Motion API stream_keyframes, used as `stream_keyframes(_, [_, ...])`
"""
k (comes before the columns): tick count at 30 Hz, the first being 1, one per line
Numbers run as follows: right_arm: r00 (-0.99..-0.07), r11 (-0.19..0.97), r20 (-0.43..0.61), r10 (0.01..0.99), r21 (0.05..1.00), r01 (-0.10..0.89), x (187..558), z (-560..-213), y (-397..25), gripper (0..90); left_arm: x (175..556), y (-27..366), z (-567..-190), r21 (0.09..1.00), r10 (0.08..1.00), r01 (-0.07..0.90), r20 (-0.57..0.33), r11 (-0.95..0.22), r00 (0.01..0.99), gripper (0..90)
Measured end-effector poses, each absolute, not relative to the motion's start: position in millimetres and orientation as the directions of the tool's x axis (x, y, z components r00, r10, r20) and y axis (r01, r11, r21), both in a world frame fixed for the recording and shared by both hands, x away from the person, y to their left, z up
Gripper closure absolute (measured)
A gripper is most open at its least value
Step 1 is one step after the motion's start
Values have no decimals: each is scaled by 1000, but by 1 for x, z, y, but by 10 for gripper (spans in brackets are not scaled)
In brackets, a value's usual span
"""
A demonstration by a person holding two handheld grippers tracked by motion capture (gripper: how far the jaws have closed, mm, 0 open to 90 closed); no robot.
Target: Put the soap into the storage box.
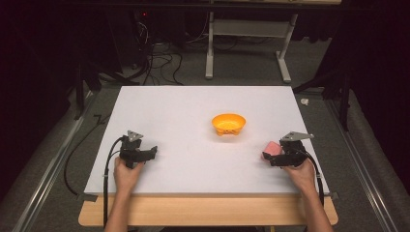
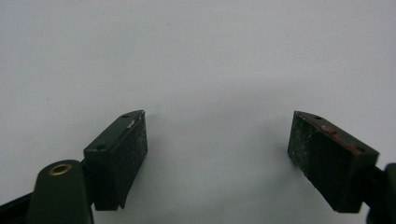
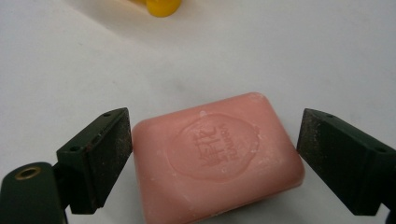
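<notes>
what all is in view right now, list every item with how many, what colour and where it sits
table: one, white top with a wooden front edge, centre of the high view
bowl: one, orange-yellow, on the table right of centre, toward the far side
soap bar: one, pink with a stamped emblem, flat on the table near the right edge, between the right tongs' jaws
metal frame legs: one pair, pale grey, on the floor beyond the table
cables: a tangle, black, on the floor beyond the table at left
left tongs: one, black, jaws apart over bare table, near the left front
right tongs: one, black, jaws apart on either side of the soap bar
hands: two, each holding one of the tongs, reaching in from the front edge
</notes>
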State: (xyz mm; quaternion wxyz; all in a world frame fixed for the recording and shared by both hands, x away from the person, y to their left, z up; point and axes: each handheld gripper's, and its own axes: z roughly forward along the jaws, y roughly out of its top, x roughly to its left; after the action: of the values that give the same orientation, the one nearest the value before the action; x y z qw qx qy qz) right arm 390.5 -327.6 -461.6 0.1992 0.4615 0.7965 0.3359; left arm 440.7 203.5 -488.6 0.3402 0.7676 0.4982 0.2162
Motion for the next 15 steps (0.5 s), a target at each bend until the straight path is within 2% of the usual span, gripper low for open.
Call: stream_keyframes(15, [-495,381,-18,868,662,645,397,-478,-324,127,441,204,-489,738,912,618,-8,-272,410,202])
